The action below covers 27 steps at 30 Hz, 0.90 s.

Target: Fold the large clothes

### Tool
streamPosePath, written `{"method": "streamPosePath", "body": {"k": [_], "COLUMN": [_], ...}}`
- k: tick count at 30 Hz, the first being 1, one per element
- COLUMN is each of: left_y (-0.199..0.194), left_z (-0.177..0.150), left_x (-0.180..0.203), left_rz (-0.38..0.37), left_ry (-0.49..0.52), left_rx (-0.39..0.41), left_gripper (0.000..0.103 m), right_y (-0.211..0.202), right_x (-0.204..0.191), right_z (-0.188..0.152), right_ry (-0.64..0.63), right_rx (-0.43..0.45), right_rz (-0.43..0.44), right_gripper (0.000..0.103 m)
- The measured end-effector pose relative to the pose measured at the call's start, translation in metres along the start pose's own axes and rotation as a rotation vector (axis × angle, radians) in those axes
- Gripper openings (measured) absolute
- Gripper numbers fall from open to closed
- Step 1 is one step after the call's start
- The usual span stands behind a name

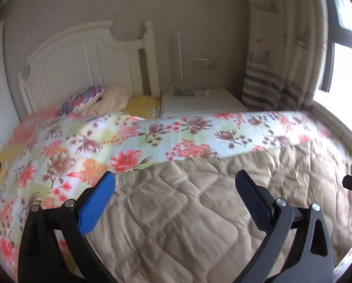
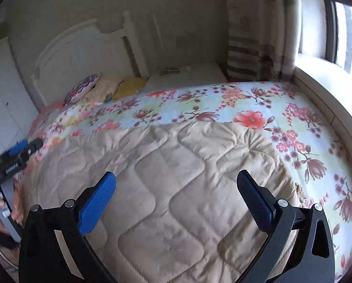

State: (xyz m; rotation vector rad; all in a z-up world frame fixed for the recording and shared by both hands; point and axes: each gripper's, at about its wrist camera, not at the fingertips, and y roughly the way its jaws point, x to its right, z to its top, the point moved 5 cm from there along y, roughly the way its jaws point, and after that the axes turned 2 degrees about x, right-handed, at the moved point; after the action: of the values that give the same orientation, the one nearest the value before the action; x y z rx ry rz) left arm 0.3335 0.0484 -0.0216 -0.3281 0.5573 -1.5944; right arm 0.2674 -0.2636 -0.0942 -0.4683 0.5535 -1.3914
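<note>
Both claws stand wide open and hold nothing: the left claw point(image 1: 175, 184) and the right claw point(image 2: 176, 184) each hang just above the quilt point(image 2: 166, 179), their blue pads spread with beige padding showing between them. That quilt lies dead ahead at 12 o'clock of either claw, spread over the floral sheet point(image 1: 180, 136) on the bed point(image 2: 317, 165), its long axis running left to right across both views.

Its far edge crosses at about 12 o'clock, with a band of sheet beyond it. Its right corner point(image 2: 301, 193), frayed or fringed, sits at about 3 o'clock of the right claw and very near it, so I judge that claw the better placed to take it. The left-hand edge falls toward 9 o'clock, near the left claw.

Open room lies toward the pillows point(image 1: 86, 99) and headboard point(image 1: 81, 56) at 11 o'clock. The windowsill point(image 2: 322, 89) hems in the 2 o'clock side, the nightstand point(image 1: 199, 101) the far side.
</note>
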Motion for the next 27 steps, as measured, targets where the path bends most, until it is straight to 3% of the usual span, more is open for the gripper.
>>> {"method": "streamPosePath", "body": {"k": [1,3,6,9,12,15,19,22,27], "left_y": [0.004,0.031,0.046,0.054,0.054,0.052,0.052,0.051,0.052], "left_z": [-0.010,-0.038,-0.055,-0.057,-0.058,-0.059,-0.057,-0.058,-0.058], "left_x": [0.011,0.028,0.021,0.014,0.014,0.016,0.014,0.014,0.013], "left_rz": [0.006,0.017,-0.020,-0.040,-0.028,-0.006,-0.012,-0.013,-0.022], "left_ry": [0.040,0.114,0.057,0.014,0.017,0.032,0.025,0.021,0.014], "left_rx": [-0.010,-0.103,-0.130,-0.168,-0.162,-0.147,-0.148,-0.147,-0.148], "left_gripper": [0.101,0.101,0.101,0.101,0.101,0.101,0.101,0.101,0.101], "right_y": [0.004,0.021,0.019,0.008,0.006,0.013,0.007,-0.026,-0.096], "right_x": [-0.005,0.002,0.039,0.074,0.098,0.115,0.113,0.113,0.102], "right_z": [-0.010,-0.030,-0.041,-0.045,-0.052,-0.064,-0.062,-0.056,-0.063], "right_ry": [-0.064,-0.128,0.027,0.094,0.117,0.257,0.233,0.242,0.333], "right_rx": [-0.010,-0.068,-0.049,-0.024,-0.041,-0.058,-0.063,0.008,0.139], "right_rz": [-0.047,-0.153,-0.099,-0.149,-0.282,-0.167,-0.165,-0.186,0.017], "right_gripper": [0.098,0.098,0.098,0.098,0.098,0.098,0.098,0.098,0.098]}}
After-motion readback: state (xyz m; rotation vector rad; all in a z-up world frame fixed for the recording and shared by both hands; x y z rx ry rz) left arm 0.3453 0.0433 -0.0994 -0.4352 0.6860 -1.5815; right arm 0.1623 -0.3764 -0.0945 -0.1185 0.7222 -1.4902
